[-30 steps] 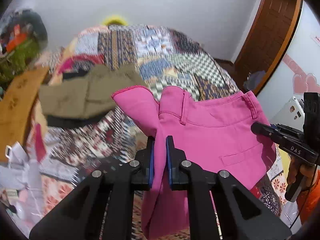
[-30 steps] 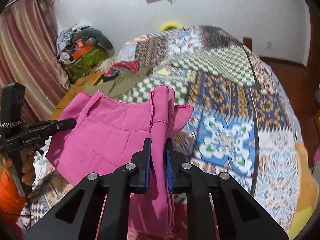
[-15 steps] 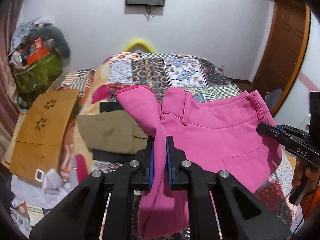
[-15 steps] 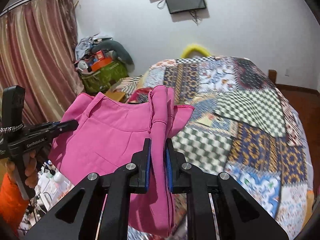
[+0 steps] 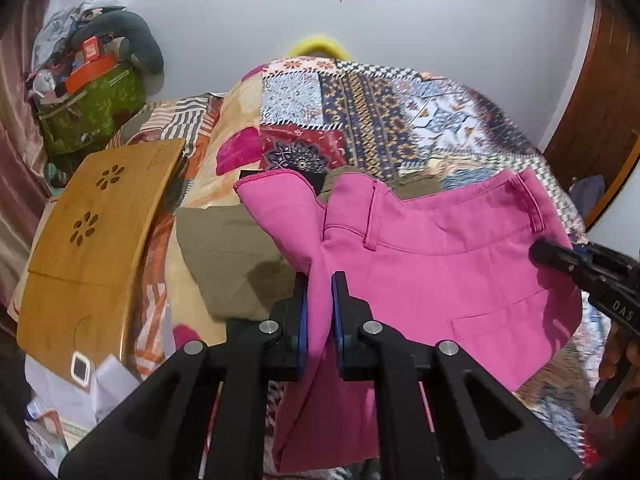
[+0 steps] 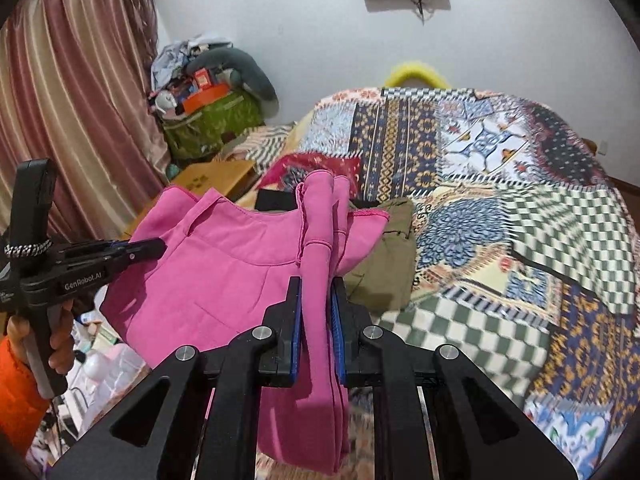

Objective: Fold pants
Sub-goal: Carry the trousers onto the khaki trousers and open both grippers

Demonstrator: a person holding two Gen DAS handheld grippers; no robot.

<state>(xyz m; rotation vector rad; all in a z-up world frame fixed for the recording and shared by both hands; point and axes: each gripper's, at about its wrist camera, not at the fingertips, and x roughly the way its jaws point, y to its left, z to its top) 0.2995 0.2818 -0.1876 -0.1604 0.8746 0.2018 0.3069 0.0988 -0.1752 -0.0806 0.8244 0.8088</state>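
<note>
Two claws, left claw (image 5: 318, 312) and right claw (image 6: 316, 316), each clenched on the pink pants (image 5: 432, 272) held above the bed (image 6: 500, 240); bunched fabric could slip out, spoiling the fold.

Your bed (image 6: 520, 208) fills frame centre-right, patchwork cover; olive garment (image 6: 384, 276) lying folded mid-frame, black item (image 6: 276, 200) just beyond.

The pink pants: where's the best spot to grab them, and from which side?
At the waistband's two ends, one gripper each, coming from below. The pink pants hang from it, so the stiff seamed band stays spread. Left gripper and right gripper are each shut on bunched fabric there.
</note>
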